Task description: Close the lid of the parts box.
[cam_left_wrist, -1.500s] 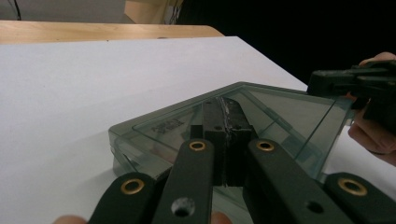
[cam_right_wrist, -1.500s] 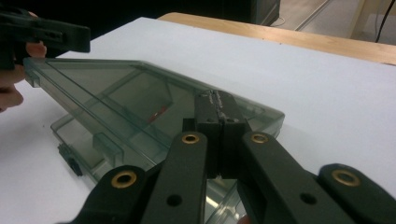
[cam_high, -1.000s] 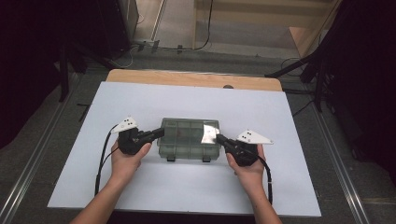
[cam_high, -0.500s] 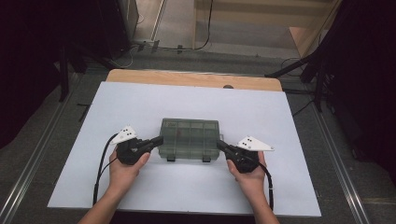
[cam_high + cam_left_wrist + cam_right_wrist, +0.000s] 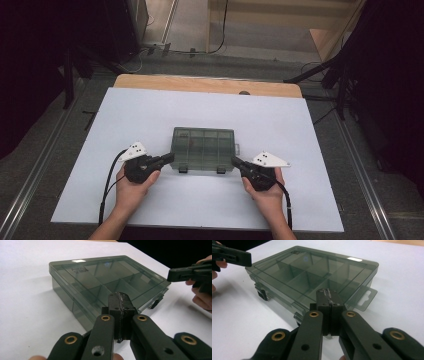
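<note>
- A smoky clear plastic box lies flat near the middle of the white board that covers the table, its lid down and its two dark latches on the edge facing the person
- Inside the box, through the lid, thin walls split it into several compartments; whether anything lies in them cannot be told
- A flat hang tab sticks out from the short side of the box on the person's right
- The left gripper sits at the near left corner of the box, held in the person's left hand, jaws pointing toward the box
- In the left gripper view its jaws are pressed together with nothing between them, their tips just in front of the near side wall of the box; touching or a hair apart cannot be told
- The right gripper sits at the near right corner, held in the right hand, jaws pointing in toward the box
- In the right gripper view its jaws are also closed on nothing, tips right at the near edge of the box, close to the tab
- Each gripper carries a pale three-cornered plate on top and trails a black cable back toward the person
- The two grippers flank the box, one at each near corner, well apart from each other
</note>
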Demonstrator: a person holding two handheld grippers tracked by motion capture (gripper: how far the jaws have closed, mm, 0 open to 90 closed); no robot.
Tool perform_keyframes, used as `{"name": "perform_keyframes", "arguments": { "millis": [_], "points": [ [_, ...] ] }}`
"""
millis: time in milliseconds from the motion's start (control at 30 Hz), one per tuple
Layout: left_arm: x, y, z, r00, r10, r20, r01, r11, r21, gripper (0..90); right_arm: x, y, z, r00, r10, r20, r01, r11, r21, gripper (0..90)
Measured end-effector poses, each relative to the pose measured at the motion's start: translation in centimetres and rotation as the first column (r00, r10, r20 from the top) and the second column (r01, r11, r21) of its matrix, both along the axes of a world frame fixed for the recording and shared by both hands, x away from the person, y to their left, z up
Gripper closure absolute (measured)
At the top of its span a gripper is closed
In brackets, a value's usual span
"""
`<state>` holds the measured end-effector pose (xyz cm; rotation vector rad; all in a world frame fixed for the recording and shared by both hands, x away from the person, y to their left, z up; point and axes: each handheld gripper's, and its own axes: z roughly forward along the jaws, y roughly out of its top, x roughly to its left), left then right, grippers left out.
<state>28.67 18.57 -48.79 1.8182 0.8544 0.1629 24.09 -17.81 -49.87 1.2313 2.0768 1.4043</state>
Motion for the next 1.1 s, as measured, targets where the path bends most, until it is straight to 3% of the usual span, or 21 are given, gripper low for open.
{"name": "perform_keyframes", "arguments": {
  "millis": [233,633,700,833,933,967,1100],
  "points": [
    [-0.2,0.0,-0.7,1.0000,0.000,-0.002,0.000,0.9998,0.018,90.0,-0.2,0.0,-0.6,0.9998,-0.004,-0.019,0.004,1.000,0.006,90.0],
    [-0.3,-0.1,-0.8,0.9999,0.010,0.011,-0.010,0.9998,0.019,90.0,-0.4,-0.2,-0.8,1.0000,0.003,-0.003,-0.003,1.000,0.021,90.0],
    [-0.3,-0.1,-0.8,0.9999,0.008,0.009,-0.009,0.9998,0.018,90.0,-0.4,-0.5,-0.7,1.0000,0.006,0.006,-0.006,1.000,0.022,85.5],
    [-0.3,0.0,-0.8,1.0000,0.006,0.008,-0.006,0.9999,0.016,90.0,-0.7,-1.6,-0.4,0.9989,-0.028,0.038,0.026,0.999,0.043,64.5],
    [-0.3,0.0,-0.8,1.0000,0.007,0.006,-0.007,0.9999,0.015,90.0,-1.0,-2.1,-0.1,0.9965,-0.059,0.059,0.058,0.998,0.024,29.2],
    [-0.3,0.0,-0.8,1.0000,0.007,0.007,-0.007,0.9999,0.015,90.0,-1.0,-2.3,-0.1,0.9957,-0.072,0.058,0.072,0.997,0.015,21.4],
    [-0.3,-0.1,-0.8,0.9999,0.007,0.009,-0.007,0.9998,0.016,90.0,-1.3,-3.5,-0.1,0.9945,-0.081,0.067,0.079,0.996,0.033,1.2]
  ]
}}
